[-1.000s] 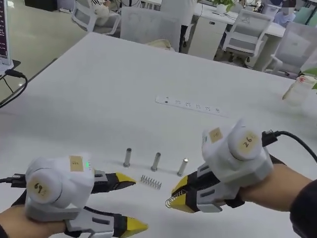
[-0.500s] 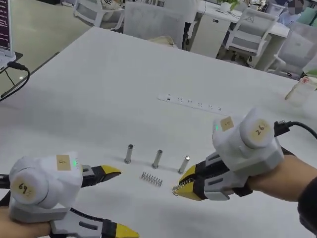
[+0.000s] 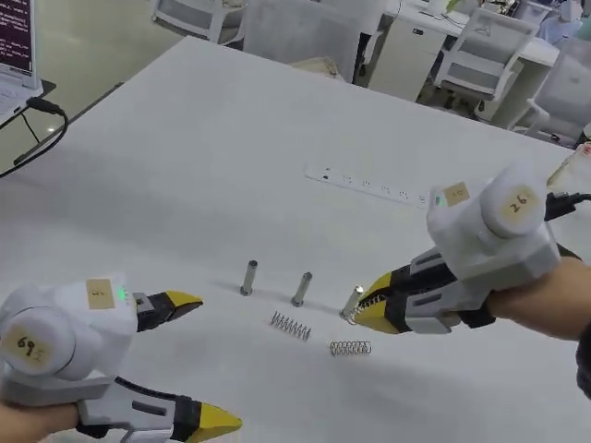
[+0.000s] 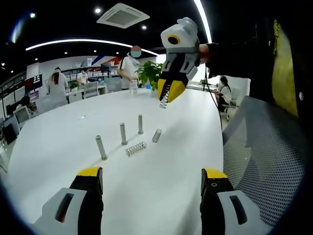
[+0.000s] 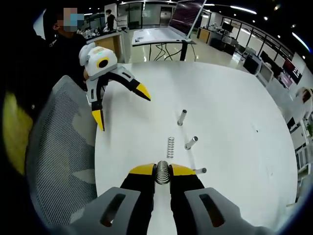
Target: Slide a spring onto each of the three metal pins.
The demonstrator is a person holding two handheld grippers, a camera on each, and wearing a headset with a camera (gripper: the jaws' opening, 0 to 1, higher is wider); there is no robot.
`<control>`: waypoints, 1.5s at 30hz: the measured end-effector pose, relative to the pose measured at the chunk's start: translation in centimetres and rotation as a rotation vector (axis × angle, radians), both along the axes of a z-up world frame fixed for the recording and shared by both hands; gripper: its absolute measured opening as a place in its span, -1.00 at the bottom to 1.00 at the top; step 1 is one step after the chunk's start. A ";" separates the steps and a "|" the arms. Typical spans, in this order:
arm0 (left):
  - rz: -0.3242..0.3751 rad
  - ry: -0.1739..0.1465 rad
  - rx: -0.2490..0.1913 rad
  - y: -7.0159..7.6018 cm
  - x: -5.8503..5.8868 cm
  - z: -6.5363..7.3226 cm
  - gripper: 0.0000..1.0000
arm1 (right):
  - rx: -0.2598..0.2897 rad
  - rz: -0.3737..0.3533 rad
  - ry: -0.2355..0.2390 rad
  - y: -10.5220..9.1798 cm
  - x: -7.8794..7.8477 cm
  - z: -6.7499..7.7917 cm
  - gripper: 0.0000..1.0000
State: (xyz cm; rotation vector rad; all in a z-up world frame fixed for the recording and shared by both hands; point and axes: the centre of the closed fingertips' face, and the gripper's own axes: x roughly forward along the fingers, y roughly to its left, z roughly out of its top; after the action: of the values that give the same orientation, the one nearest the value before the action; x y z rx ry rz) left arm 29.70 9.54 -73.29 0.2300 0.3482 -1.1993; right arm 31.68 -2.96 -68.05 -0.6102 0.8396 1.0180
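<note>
Since a moment ago the right gripper (image 3: 367, 312) has come up from the person's side of the pins (image 3: 302, 288). Now its yellow tips are right by the end pin (image 3: 355, 301) on its own side of the row. Its jaws are squeezed on a spring (image 5: 163, 174), and the spring pokes out past the tips. In the left gripper view that spring hangs in the air, a bit above the pins and not touching them.

The left gripper (image 3: 208, 362) is off to the other side of the pins and nearer to the person. Its jaws are spread wide and nothing is between them.

All three pins stand up straight in a row on the white table (image 3: 231, 166). Each pin is bare. Two more springs lie flat on the person's side of the pins. One loose spring (image 3: 290, 325) lies just beside the middle pin. The other loose spring (image 3: 351, 348) lies a little further from the row, near the end pin and under the right gripper's tips.

On the far side of the pins, well apart from them, a white power strip (image 3: 369, 187) lies on the table. Past that, beyond the table's edge, stand grey office chairs (image 3: 286, 28). Far off to the left of the pins, off the table, a laptop (image 3: 11, 46) sits with a black cable (image 3: 42, 138) curling down from it.
</note>
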 end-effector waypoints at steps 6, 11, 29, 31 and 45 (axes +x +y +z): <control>0.023 -0.003 0.008 0.6 0.5 -0.1 0.58 | -0.028 -0.004 -0.011 -1.3 1.9 0.5 -0.83; 0.035 0.000 0.004 0.8 0.7 -0.1 0.56 | -0.067 -0.002 -0.004 -2.2 3.5 0.3 -0.84; 0.056 0.011 -0.004 1.1 1.4 -0.3 0.52 | -0.151 0.023 0.066 -3.3 6.4 -2.9 -0.83; 0.057 0.013 -0.003 1.1 1.5 -0.4 0.52 | -0.154 0.024 0.074 -3.4 6.5 -3.1 -0.83; 0.053 0.019 0.006 1.0 1.3 -0.6 0.47 | -0.162 0.031 0.103 -3.5 6.6 -3.9 -0.83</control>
State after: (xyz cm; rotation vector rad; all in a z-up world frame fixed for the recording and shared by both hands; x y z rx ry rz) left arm 31.00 10.57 -73.90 0.2135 0.3720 -1.1489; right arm 38.27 -6.49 -71.90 -0.7145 1.0134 1.0224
